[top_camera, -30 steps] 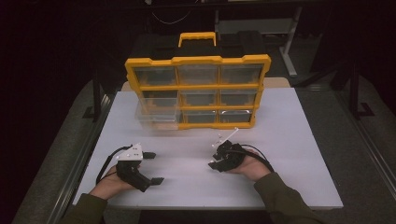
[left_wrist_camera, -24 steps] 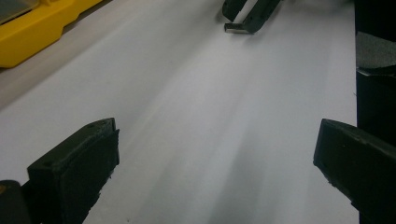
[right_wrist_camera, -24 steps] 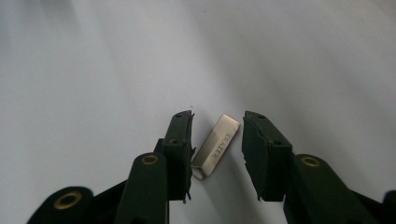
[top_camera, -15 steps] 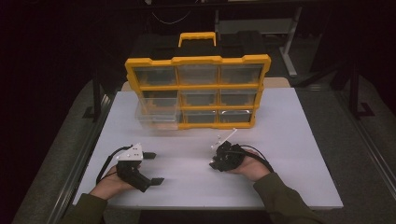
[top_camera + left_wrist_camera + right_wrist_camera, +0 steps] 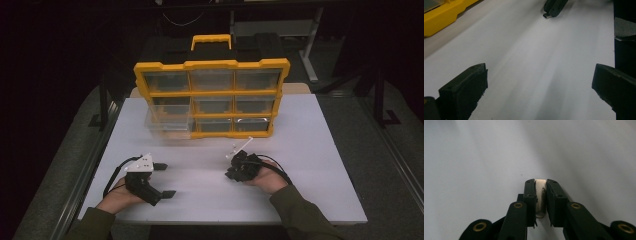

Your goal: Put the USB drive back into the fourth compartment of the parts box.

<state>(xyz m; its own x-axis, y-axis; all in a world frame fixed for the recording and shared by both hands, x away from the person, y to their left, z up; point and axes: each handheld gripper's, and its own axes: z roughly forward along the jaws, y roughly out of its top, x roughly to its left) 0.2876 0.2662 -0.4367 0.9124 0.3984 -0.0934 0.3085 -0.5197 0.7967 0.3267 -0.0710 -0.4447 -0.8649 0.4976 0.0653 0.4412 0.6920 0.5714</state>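
Black claws with brass-coloured screws, trailing black cables, olive sleeves.

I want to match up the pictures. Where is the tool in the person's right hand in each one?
High view: right tool, low and right of middle, in the person's hand.
Left gripper view: its tip pokes in at the top edge, right of middle.
Right gripper view: its black jaws rise at bottom middle; they have just been closing on a small pale piece.
Shared landmark: the white table under it.
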